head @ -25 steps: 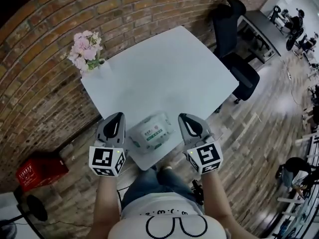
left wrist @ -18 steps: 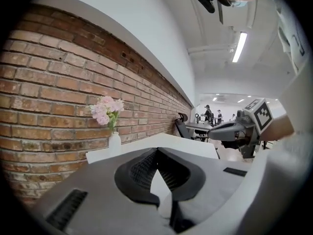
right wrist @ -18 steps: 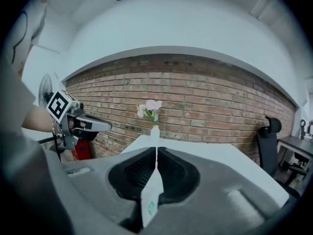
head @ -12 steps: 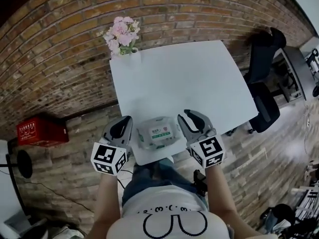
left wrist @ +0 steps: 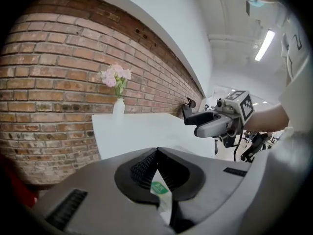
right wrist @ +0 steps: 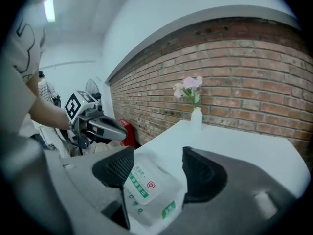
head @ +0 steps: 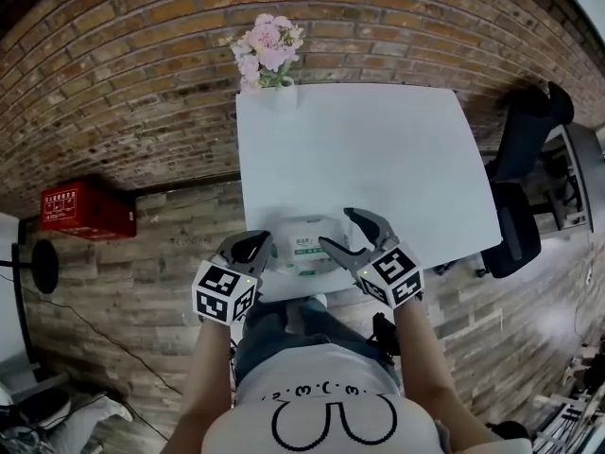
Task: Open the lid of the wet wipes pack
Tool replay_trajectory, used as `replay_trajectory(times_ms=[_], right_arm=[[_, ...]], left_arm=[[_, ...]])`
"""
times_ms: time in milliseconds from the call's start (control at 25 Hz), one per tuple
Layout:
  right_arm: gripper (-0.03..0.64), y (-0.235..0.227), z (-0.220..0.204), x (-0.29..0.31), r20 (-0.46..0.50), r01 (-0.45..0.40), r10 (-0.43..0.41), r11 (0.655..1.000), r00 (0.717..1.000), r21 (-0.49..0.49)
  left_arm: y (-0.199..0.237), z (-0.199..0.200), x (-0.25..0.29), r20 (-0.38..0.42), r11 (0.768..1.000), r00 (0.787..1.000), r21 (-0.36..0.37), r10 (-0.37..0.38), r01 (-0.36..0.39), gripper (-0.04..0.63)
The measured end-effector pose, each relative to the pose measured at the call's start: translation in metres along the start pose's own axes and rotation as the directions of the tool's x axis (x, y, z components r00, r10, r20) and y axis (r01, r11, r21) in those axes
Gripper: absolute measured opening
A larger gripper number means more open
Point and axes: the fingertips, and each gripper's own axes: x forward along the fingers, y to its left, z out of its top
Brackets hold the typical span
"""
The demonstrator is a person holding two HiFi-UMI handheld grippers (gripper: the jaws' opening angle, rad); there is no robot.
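Right gripper [head: 336,227] jaws — shut before — now wide over wet wipes pack [head: 304,248]

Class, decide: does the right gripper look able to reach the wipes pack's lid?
Likely yes: the right gripper has just been opening its jaws, the pack sits between them, and nothing blocks it.

From the head view, the person wears a white T-shirt [head: 326,407] at six o'clock, printed in black with two rounded loops and a row of small marks above them, over blue jeans [head: 284,329]. The forearms are bare of sleeves. The left tongs [head: 251,249] at seven o'clock and the right tongs [head: 338,229] at five o'clock have smooth grey curved shells. Each carries a marker cube [head: 225,292] with black-and-white squares. Up close, the black pads [right wrist: 115,168] are finely ribbed, and the grey shell has short dark ribbed strips.
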Motion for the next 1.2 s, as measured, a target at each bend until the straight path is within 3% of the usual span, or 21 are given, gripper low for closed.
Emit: replay_trajectory(times_ms=[240,520,800,1000,1200], right_arm=[[0.299,0.024,-0.036,0.019,-0.134,-0.134,0.125,0.989,0.983,-0.062],[0.318,0.038,-0.069,0.032,-0.263,-0.250,0.205,0.957,0.943,-0.150],[0.318,0.044,-0.091,0.042,-0.338,-0.291,0.208,0.932,0.918,-0.218],[0.316,0.043,-0.090,0.044,-0.332,-0.298,0.227,0.937,0.916,-0.181],[0.304,0.039,-0.086,0.045,-0.314,-0.291,0.248,0.952,0.916,-0.096]], left_arm=[[-0.010,-0.043,0.010,-0.143,0.998,0.990,-0.058,-0.010,0.002,-0.002],[-0.014,-0.080,0.022,-0.309,0.999,0.951,-0.048,-0.024,0.010,-0.002],[-0.013,-0.088,0.029,-0.352,0.997,0.935,-0.066,-0.050,0.029,-0.002],[-0.014,-0.091,0.031,-0.388,0.997,0.920,-0.055,-0.063,0.046,-0.002],[-0.013,-0.091,0.031,-0.383,0.996,0.921,-0.066,-0.074,0.053,-0.002]])
